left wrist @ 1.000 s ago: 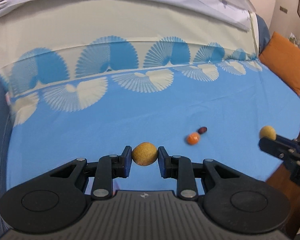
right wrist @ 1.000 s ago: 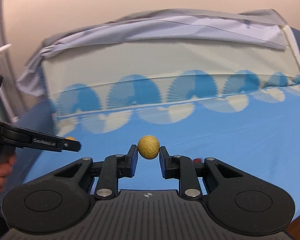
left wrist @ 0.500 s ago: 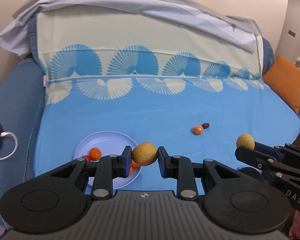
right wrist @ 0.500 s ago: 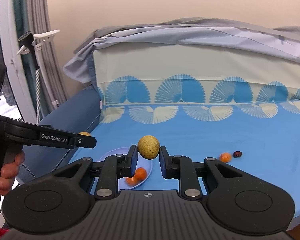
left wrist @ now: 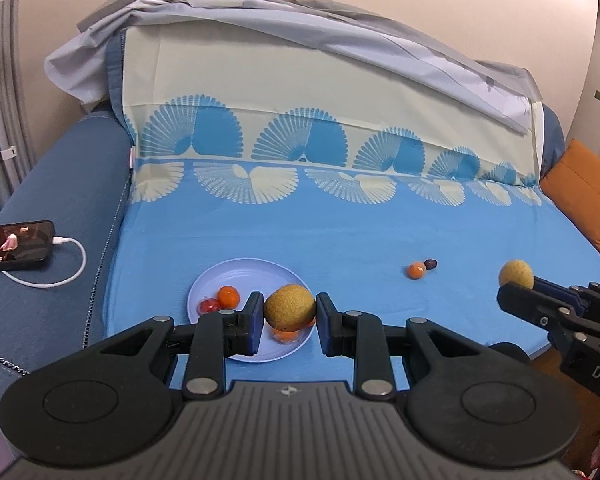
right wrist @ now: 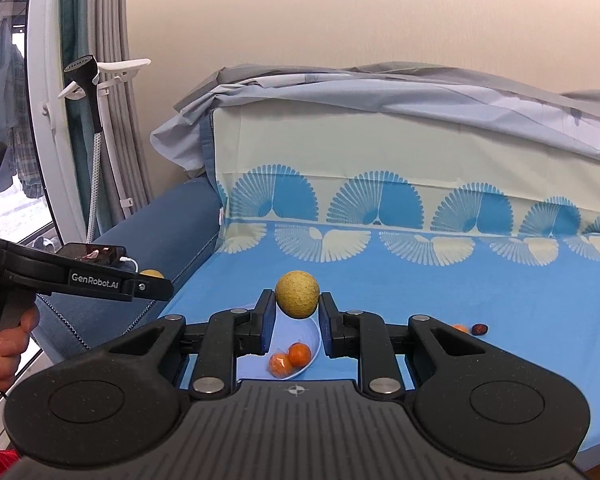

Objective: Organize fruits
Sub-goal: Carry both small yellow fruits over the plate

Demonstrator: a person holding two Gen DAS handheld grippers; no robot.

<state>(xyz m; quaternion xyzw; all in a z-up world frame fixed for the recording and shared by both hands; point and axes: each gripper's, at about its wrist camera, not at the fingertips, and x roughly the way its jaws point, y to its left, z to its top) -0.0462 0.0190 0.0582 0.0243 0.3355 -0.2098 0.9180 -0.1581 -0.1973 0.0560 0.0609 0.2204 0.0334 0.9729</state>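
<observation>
Left wrist view: left gripper pinches a rough tan-yellow fruit between both pads, held above the near right part of the lilac plate. Plate sits on the blue sheet at the left side of the sofa seat. On the plate: 1 mandarin, 1 red fruit, more orange fruit partly hidden under the held one. Off the plate, well to the right: 1 loose orange fruit touching a dark small fruit. Phone on a white cable lies on the armrest.

Right wrist view: right gripper clamps a second tan-yellow fruit, in the air above the plate's right edge. 2 wrapped mandarins visible on the plate below. Left gripper enters from the left, its fruit just showing behind its tip.
</observation>
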